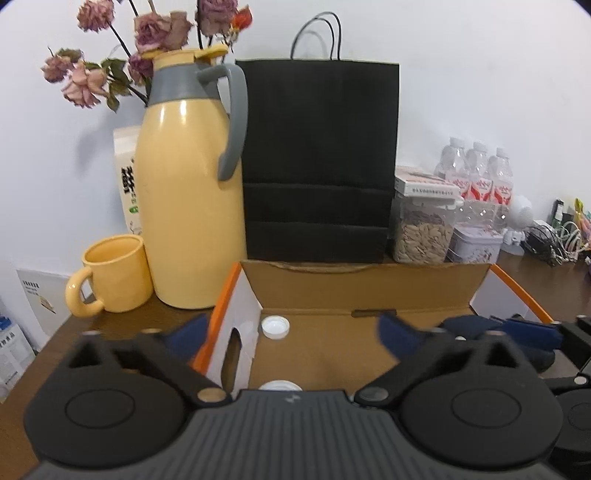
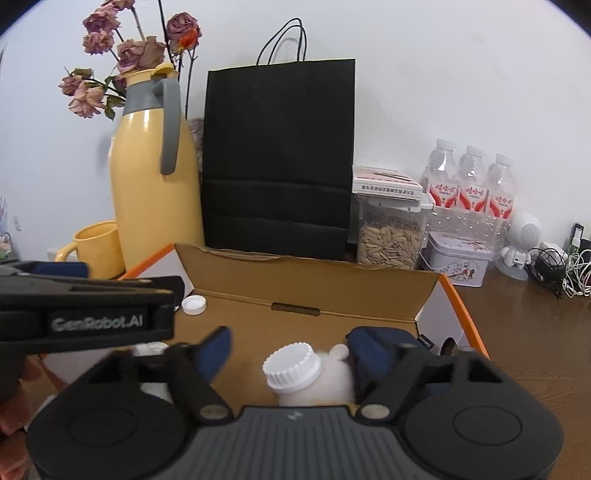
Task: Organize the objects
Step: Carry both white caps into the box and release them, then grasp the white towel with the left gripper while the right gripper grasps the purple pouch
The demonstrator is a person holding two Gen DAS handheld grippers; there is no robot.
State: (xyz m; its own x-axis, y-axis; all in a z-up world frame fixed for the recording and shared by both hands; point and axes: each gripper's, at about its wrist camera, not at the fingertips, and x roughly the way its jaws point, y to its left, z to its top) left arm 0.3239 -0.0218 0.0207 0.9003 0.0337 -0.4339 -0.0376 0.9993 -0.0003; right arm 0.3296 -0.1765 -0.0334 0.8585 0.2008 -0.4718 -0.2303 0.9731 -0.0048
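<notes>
An open cardboard box (image 1: 369, 291) (image 2: 306, 284) with orange edges lies in front of me. A loose white cap (image 1: 275, 327) (image 2: 193, 305) rests on its floor at the back left. A white capped bottle (image 2: 295, 373) lies in the box between the fingers of my right gripper (image 2: 291, 350), which is open around it. My left gripper (image 1: 291, 332) is open and empty over the box's left side; a white round object (image 1: 280, 386) shows just below it. The left gripper's body (image 2: 85, 314) shows in the right wrist view.
Behind the box stand a yellow thermos jug (image 1: 188, 192), a yellow mug (image 1: 110, 275), a black paper bag (image 1: 319, 158), a seed jar (image 1: 423, 232), a tin (image 2: 456, 262), water bottles (image 2: 469, 184) and dried roses (image 1: 147, 33). Cables (image 2: 557, 266) lie at the right.
</notes>
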